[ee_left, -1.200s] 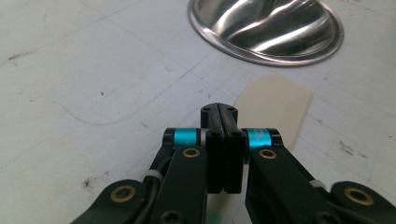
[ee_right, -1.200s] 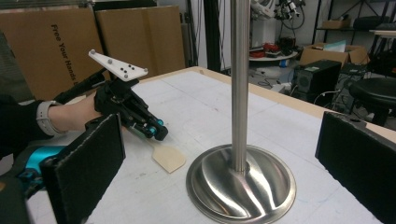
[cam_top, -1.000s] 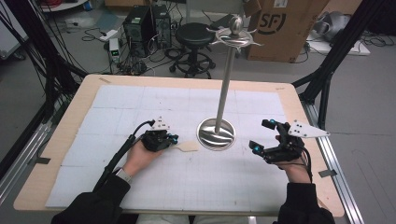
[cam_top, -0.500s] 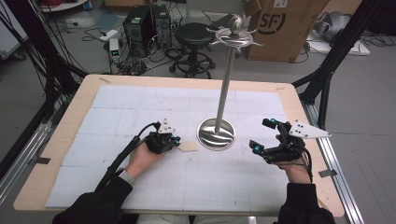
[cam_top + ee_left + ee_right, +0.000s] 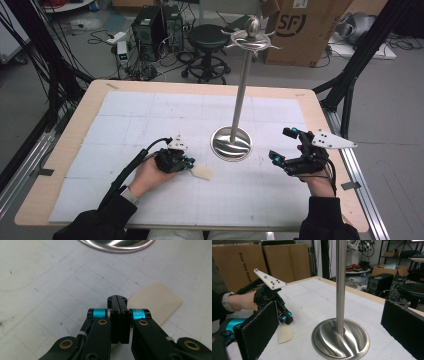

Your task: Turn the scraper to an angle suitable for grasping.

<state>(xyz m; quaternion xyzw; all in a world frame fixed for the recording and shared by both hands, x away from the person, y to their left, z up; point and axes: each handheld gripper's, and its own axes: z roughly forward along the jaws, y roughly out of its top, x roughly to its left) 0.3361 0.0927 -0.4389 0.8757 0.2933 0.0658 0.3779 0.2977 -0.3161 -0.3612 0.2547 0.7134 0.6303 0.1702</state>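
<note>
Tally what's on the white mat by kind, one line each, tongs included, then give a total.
Metal stand: 1
Beige flat piece: 1
Tongs: 2, left tongs and right tongs
Total: 4

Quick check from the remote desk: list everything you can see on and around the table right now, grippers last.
Metal stand: one, silver, round base mid-table, tall pole with pronged top.
Flat piece: one, beige, on the mat beside the left gripper's tips.
Mat: one, white, gridded, covering the table.
Table: one, light wood rim.
Stool: one, black, behind the table.
Cardboard box: one, brown, on the floor, back right.
Computer tower: one, black, back left.
Left gripper: one, black and cyan, jaws shut, near the flat piece.
Right gripper: one, black, jaws open, right of the stand.
</note>
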